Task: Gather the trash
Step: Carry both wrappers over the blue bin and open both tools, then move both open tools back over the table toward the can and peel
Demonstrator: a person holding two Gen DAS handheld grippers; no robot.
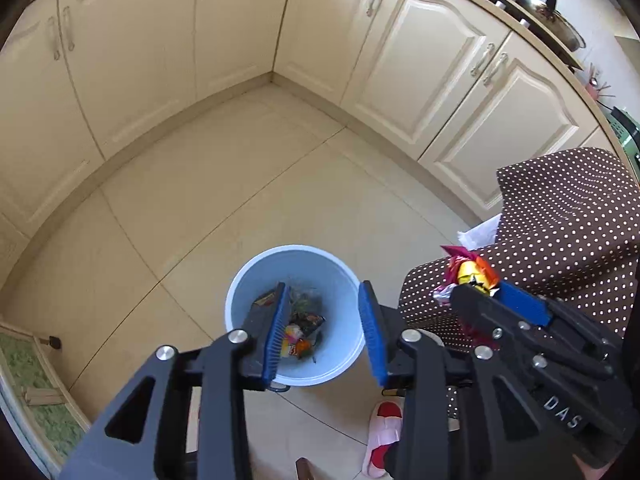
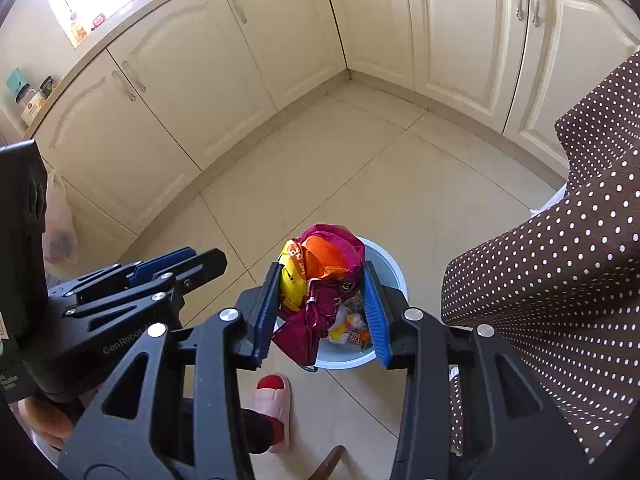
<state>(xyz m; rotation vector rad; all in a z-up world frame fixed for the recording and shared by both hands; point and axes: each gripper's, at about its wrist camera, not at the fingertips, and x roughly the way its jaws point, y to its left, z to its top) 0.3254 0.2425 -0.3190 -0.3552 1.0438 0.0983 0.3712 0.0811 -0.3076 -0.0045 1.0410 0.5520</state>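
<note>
Left wrist view: we find the left tool poised directly over the round pale-blue plastic bin, its blue pads spread with nothing between them, a stance we judge suited to letting a piece fall into the bin. Mixed wrappers lie at the bin's bottom. Right of the bin, the right tool pinches a crumpled magenta, orange and yellow foil wrapper beside brown polka-dot fabric.

Right wrist view: the right tool grips that wrapper between both pads, held above the bin's near rim so it can drop inside. The left tool sits left of the bin. A pink slipper stands on the floor below the bin.
</note>
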